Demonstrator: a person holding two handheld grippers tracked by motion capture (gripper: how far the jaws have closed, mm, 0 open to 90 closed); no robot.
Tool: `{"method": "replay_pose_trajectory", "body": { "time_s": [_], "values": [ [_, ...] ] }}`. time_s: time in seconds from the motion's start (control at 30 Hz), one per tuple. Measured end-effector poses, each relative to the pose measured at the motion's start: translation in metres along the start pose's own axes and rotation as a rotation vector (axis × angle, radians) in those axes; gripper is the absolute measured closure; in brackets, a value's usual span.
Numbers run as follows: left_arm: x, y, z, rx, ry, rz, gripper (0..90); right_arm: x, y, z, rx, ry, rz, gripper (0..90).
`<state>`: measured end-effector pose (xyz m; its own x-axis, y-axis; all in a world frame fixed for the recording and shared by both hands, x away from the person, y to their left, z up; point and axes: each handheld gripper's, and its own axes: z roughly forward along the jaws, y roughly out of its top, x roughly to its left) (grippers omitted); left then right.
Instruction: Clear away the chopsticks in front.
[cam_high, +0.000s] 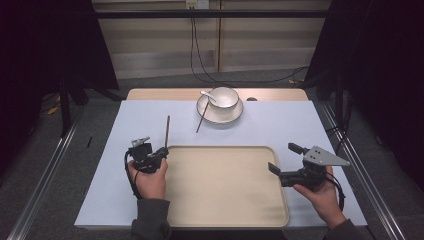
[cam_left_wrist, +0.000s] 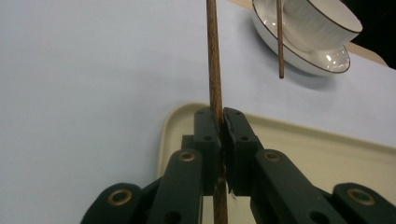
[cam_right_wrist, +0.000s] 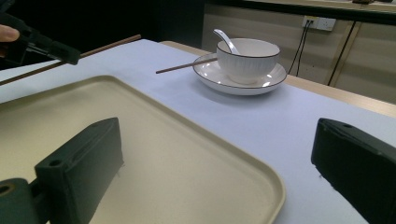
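My left gripper (cam_high: 164, 150) is shut on a brown chopstick (cam_high: 167, 131) that points away from me, just off the far left corner of the cream tray (cam_high: 220, 210); its own view shows the jaws clamped on the chopstick (cam_left_wrist: 214, 70). A second chopstick (cam_high: 202, 119) leans on the white plate (cam_high: 220, 116), which carries a white bowl (cam_high: 223, 97) with a spoon (cam_high: 206, 94). My right gripper (cam_high: 282, 157) stands open at the tray's right edge with nothing between its jaws. In the right gripper view the bowl (cam_right_wrist: 247, 59), the leaning chopstick (cam_right_wrist: 184, 66) and the held chopstick (cam_right_wrist: 109, 46) show beyond the tray (cam_right_wrist: 154, 154).
A pale blue cloth (cam_high: 100, 165) covers the table, with bare wood (cam_high: 160, 94) at the far edge. Metal rails (cam_high: 45, 170) run along both sides. Cables (cam_high: 200, 55) hang by the back wall.
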<state>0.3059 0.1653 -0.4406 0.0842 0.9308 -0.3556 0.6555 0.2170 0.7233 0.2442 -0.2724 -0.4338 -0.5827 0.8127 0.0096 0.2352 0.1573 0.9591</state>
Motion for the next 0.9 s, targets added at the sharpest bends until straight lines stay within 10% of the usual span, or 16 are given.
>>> {"method": "replay_pose_trajectory", "body": {
  "time_s": [0.9],
  "values": [
    [0.004, -0.063, -0.035, 0.075, 0.031, -0.02, 84.8, 0.001, -0.001, 0.001, 0.009, 0.009, -0.01, 2.5]
  ]
}}
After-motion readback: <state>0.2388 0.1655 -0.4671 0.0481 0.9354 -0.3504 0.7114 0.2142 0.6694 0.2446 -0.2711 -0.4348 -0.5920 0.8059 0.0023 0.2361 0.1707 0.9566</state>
